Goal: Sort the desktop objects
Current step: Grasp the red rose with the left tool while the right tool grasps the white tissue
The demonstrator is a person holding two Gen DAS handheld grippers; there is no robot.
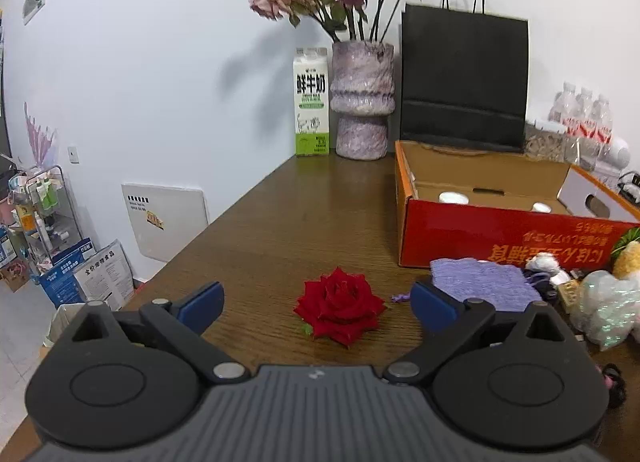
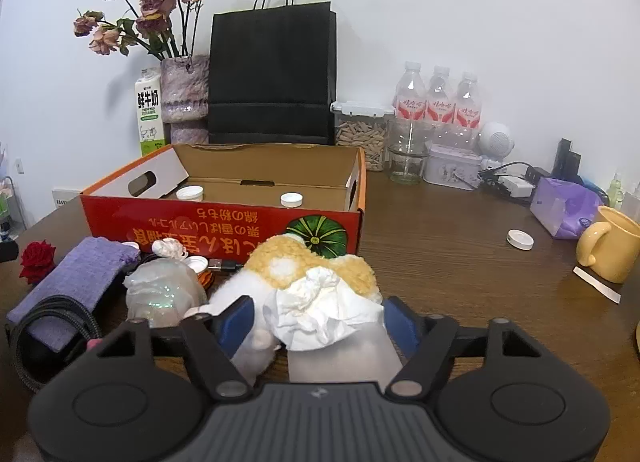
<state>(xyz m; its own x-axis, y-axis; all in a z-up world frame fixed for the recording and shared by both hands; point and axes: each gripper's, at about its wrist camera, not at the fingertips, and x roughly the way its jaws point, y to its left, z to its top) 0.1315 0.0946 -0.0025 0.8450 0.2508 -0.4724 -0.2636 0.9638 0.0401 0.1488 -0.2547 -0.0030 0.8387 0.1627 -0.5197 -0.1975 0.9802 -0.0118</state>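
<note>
In the left wrist view a red rose head lies on the brown table between the spread blue pads of my left gripper, which is open and empty. In the right wrist view my right gripper has its blue pads either side of a crumpled white tissue, with a yellow-and-white plush toy just behind; the pads look closed onto the tissue. A red open cardboard box holds white bottle caps. A purple cloth and an iridescent bag lie left of the toy.
A milk carton, a vase of dried roses and a black paper bag stand by the wall. Water bottles, a snack jar, a tin, a purple tissue pack, a yellow mug, a loose cap and a coiled cable lie about.
</note>
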